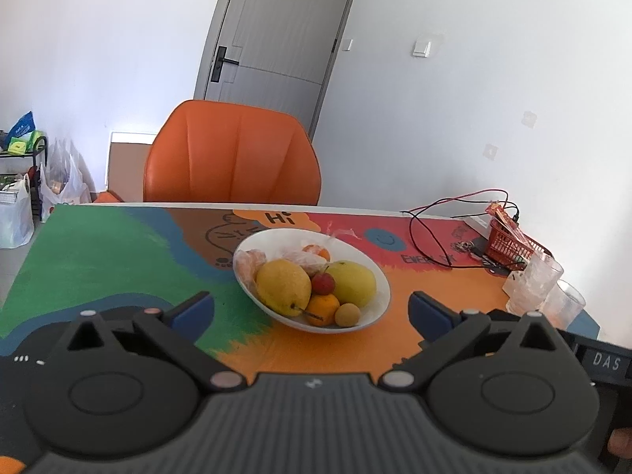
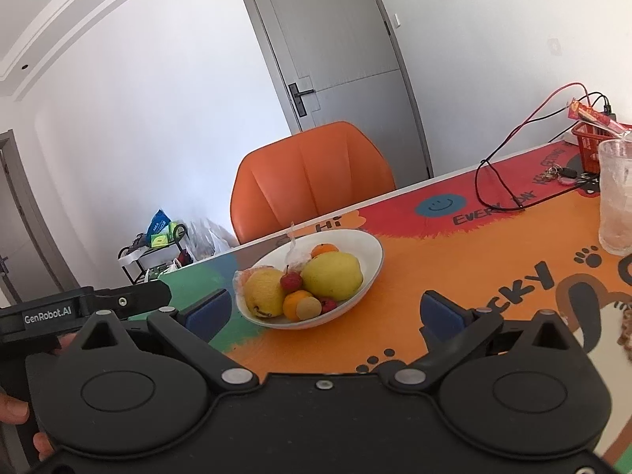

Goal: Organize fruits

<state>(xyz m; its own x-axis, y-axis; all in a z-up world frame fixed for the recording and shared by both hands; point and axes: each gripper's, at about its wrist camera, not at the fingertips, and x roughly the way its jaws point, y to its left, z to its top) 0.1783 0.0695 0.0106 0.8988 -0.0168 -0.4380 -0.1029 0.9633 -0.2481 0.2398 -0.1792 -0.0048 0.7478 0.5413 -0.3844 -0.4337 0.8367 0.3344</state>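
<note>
Jaws of the left gripper and right gripper are being held wide, empty, before the white oval bowl; two yellow pears are being counted inside.

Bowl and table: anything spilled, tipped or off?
Nothing spilled. The bowl sits upright with all fruit inside; some of it is in a plastic bag. A loose cable trails over the table by the red basket.
</note>
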